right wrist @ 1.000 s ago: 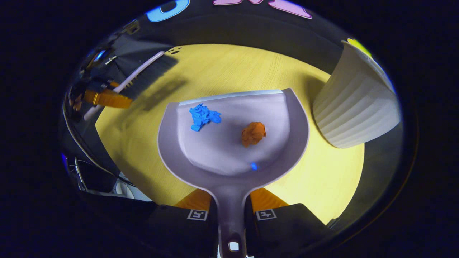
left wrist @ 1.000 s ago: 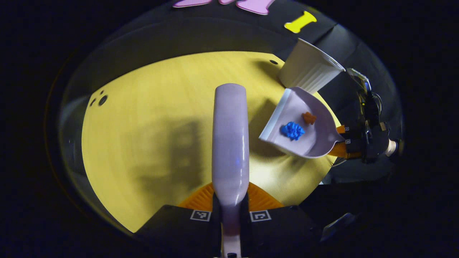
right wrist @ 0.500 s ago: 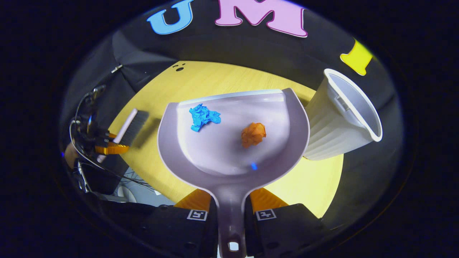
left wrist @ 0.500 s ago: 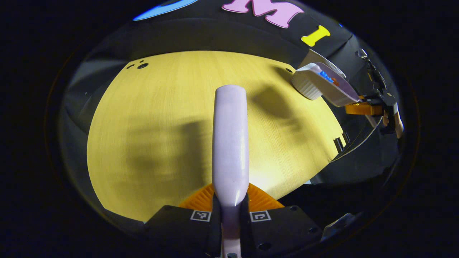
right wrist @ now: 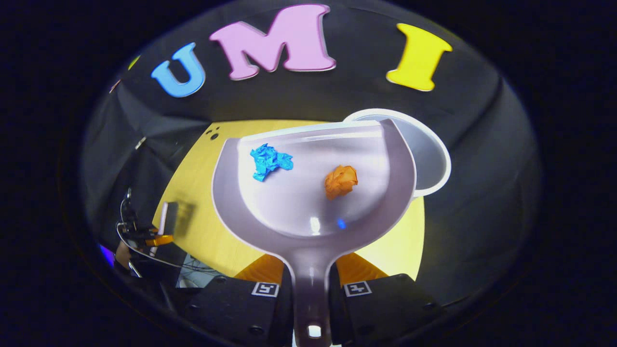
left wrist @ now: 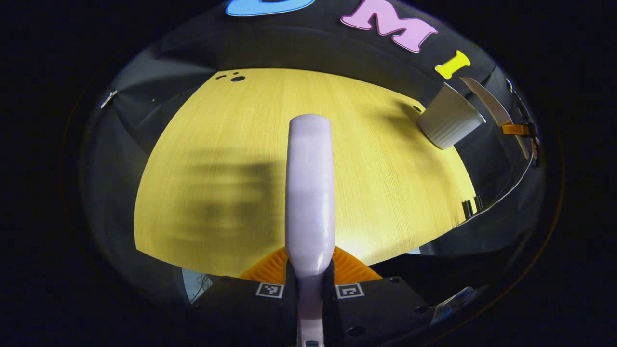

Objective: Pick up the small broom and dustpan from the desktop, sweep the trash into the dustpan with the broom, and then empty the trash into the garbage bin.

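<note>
At lower centre of the right gripper view: we found the right gripper [right wrist: 312, 284] pinching the handle of the dustpan [right wrist: 313, 193], one finger on either side.
Dustpan position: we saw it raised clear of the desktop [right wrist: 193, 212], its front lip overlapping the garbage bin [right wrist: 431, 159] at upper right of the frame.
Load: a blue paper wad [right wrist: 269, 161] and an orange paper wad [right wrist: 341, 180] lay loose in the pan, apart.
Handling, our judgement: stiff, smooth, glossy moulded plastic, light; wads very light and liable to slide on tilting; handle neck the proper hold.
Broom [left wrist: 309, 193]: at centre of the left gripper view, its rounded glossy back pointed up-frame; we saw the left gripper [left wrist: 309, 284] clamped on its handle.
Bin material: ribbed, tapered pale plastic, open-topped.
Desktop: pale wood grain.
</note>
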The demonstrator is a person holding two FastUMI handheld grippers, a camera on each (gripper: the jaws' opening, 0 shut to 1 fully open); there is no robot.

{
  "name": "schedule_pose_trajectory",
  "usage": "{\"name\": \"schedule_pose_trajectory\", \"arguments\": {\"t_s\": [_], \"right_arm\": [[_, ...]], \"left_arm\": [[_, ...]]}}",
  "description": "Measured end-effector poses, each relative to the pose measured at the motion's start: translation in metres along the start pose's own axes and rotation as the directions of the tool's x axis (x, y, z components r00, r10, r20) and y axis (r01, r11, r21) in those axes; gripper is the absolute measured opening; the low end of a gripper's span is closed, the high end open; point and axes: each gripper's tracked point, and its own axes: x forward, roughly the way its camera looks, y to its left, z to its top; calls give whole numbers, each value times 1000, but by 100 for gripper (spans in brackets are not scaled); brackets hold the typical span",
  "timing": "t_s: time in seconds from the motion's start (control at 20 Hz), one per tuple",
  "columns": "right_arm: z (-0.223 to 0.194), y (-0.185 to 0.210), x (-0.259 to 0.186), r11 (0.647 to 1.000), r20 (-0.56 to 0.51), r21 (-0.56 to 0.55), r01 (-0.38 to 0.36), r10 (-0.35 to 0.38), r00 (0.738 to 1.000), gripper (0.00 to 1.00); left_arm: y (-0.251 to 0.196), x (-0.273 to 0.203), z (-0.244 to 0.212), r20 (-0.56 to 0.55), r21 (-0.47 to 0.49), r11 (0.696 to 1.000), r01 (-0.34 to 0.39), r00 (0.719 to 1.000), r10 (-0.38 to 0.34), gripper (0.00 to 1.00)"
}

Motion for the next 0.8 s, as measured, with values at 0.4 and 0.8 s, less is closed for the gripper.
{"name": "schedule_pose_trajectory", "arguments": {"t_s": [0.4, 0.8], "right_arm": [[57, -127, 18, 978, 13, -10, 210, -210, 978, 34], [59, -178, 53, 933, -66, -125, 339, -349, 935, 34]], "left_arm": [[7, -18, 31, 66, -193, 981, -25, 997, 38, 25], [8, -12, 38, 61, -231, 972, -33, 997, 48, 25]]}}
